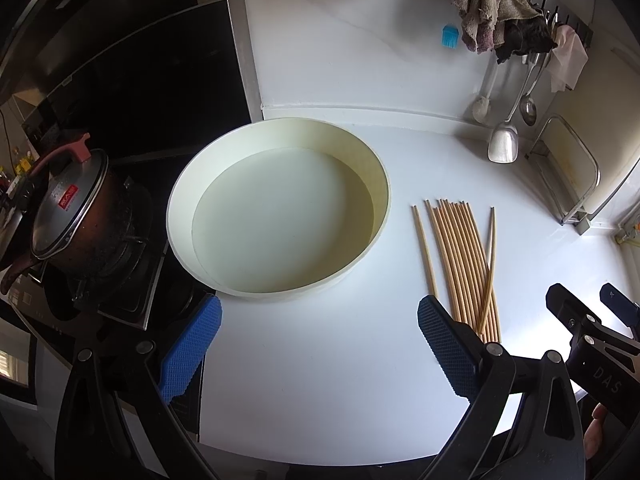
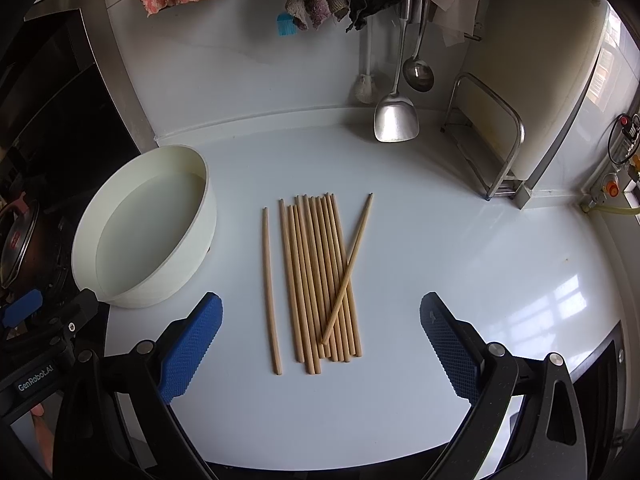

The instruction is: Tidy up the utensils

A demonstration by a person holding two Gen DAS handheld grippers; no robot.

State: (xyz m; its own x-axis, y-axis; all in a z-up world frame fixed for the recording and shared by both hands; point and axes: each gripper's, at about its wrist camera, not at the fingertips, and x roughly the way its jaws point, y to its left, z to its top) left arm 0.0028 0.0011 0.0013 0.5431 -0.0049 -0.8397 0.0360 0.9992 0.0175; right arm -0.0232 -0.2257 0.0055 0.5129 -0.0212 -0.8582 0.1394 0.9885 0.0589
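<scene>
Chopsticks [image 2: 316, 276] lie on the white counter [image 2: 480, 280] in front of my right claw [image 2: 320, 336], most of them packed side by side in a bundle; one lone stick [image 2: 270, 288] sits apart on the side nearer the container, and one crossed stick [image 2: 348, 268] lies slantwise over the top of the bundle. My right claw hangs wide open with nothing between its blue pads [image 2: 192, 348]; my left claw [image 1: 318, 346] is likewise spread and empty, facing the round cream container [image 1: 280, 208], which stands empty just beside the chopsticks.

Trouble, as I judge it, starts with the crossed stick; if I close on the bundle from the near ends, that slanted one may lever up, roll off, or push its neighbours askew. Round thin sticks on a glossy counter will probably skate away from a pad that touches the surface first; a pinch that catches only some of them may fan the rest out. Gathering too many at once risks a loose hold, and sticks could slip out on the way over the container's wall; its rim is tall enough that a low carry might knock it toward the stove [image 1: 120, 280] at the counter's edge. The lone stick is easy to leave behind.
</scene>
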